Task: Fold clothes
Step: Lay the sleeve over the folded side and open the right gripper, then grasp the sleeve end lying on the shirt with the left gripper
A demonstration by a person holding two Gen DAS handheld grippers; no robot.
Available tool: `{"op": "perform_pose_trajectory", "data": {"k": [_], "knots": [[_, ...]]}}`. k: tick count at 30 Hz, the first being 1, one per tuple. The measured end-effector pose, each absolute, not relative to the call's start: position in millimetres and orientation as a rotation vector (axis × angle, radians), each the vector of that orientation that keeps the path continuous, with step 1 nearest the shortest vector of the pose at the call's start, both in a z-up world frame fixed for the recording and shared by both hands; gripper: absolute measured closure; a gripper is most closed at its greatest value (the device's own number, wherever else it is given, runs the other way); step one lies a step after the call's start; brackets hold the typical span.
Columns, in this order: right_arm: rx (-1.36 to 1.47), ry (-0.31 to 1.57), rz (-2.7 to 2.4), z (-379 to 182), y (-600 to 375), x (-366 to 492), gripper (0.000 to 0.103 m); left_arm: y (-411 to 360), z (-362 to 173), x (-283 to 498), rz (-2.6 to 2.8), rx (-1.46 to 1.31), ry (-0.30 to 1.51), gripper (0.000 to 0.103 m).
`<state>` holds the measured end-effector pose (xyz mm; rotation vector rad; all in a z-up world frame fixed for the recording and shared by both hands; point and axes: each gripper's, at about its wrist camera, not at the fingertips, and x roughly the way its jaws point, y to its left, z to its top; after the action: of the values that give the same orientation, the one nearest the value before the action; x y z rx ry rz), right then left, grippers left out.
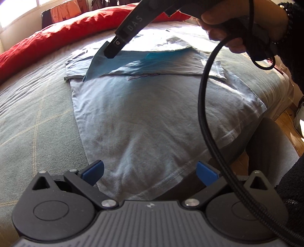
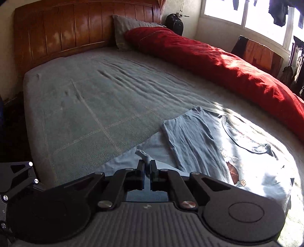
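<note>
Fingers (image 2: 153,167) pinch T-shirt (image 2: 190,140) beside red duvet (image 2: 218,57).

A home bedroom: a bed (image 2: 95,98) with wooden headboard (image 2: 76,28), grey pillow (image 2: 131,28), red duvet (image 2: 218,62) (laundry (image 2: 279,11) hangs at the window).

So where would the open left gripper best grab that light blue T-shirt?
At the bottom hem, coming in from the near bed edge. The T-shirt lies flat, and that hem sits right between the left gripper's open fingers; a thin edge pinches easily.
</note>
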<state>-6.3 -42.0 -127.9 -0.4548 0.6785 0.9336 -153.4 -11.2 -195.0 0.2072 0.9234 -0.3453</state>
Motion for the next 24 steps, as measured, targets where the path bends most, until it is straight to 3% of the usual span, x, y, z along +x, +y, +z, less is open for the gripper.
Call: {"op": "perform_pose_trajectory", "data": {"k": [7,11,20,23,24], "knots": [[-0.415,0.747,0.943,-144,-51,-1,0.087,-3,-194,-153,-0.323,0.188,0.917,0.001],[-0.397,0.753,0.919,-146,-79,-3,0.075,4,-188,-153,-0.304,0.182,0.896,0.001],[-0.279,0.806,0.784,-163,-162,1,0.073,23,-169,-115,-0.332,0.082,0.828,0.001],[-0.206,0.805,0.760,-167,-182,-1,0.072,19,-160,-90,-0.360,0.082,0.806,0.003],[-0.181,0.803,0.752,-168,-187,-1,0.071,16,-157,-80,-0.370,0.084,0.800,0.009]]}}
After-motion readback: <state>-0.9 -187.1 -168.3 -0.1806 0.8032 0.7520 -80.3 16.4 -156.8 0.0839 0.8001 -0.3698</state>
